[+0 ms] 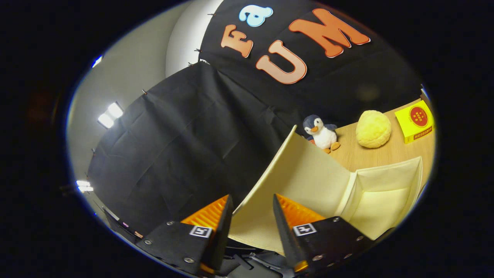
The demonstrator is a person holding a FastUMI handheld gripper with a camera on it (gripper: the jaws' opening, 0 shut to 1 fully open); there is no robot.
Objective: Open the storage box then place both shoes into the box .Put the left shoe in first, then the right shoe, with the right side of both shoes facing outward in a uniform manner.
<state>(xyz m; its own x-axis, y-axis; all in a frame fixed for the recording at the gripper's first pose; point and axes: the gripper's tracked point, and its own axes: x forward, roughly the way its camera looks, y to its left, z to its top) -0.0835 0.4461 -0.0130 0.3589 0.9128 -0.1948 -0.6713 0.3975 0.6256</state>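
Nearest, the gripper (pixel 252 204) has its two fingers spread with a gap between them, and the cream lid (pixel 293 181) of the storage box (pixel 382 200) rises through that gap. Whether either finger actually presses on the lid cannot be told; the fingers look apart rather than clenched, so I judge it is being propped or lifted, not pinched. The lid stands tilted up and back, which makes sense for the opening step: swung that way it leaves the box mouth free for the shoes.

Just beyond and to the right of the fingers lies the open interior of the box, its cream fabric walls and floor bare, so the box sits ready but unfilled. No shoe lies inside it yet.

Farther off, on the wooden table (pixel 370 156), a plush penguin (pixel 321 133) stands just behind the lid's far corner, a yellow fuzzy ball (pixel 373 129) sits to its right, and a yellow carton (pixel 417 120) lies farthest right, all well clear of the box.
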